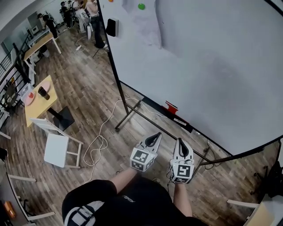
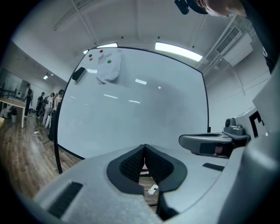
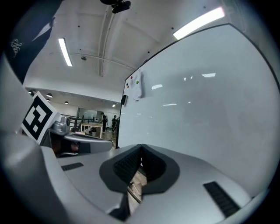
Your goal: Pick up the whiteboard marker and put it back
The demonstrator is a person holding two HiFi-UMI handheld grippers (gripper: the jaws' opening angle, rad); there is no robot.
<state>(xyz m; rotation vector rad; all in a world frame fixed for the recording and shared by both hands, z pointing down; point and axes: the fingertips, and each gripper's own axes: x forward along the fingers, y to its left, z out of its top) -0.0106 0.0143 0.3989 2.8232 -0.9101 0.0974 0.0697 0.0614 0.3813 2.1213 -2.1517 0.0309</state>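
A large whiteboard (image 1: pixel 208 66) stands on a black frame in front of me. On its bottom ledge (image 1: pixel 185 125) sits a small red object (image 1: pixel 171 107) with a pale, slim thing beside it; I cannot pick out the whiteboard marker for certain. My left gripper (image 1: pixel 157 134) and right gripper (image 1: pixel 179 141) hover side by side just short of the ledge, pointing at the board. In the left gripper view the left gripper (image 2: pixel 144 148) has its pads together with nothing between them. The right gripper (image 3: pixel 141 147) looks the same in the right gripper view.
A white cable (image 1: pixel 99 141) loops across the wooden floor by the board's foot (image 1: pixel 126 118). A white chair (image 1: pixel 57 148) and a wooden table (image 1: pixel 37 106) with a pink plate stand at the left. A black eraser (image 1: pixel 112 27), a green magnet (image 1: pixel 141 6) and a paper sheet (image 1: pixel 148 24) hang on the board. People stand far back.
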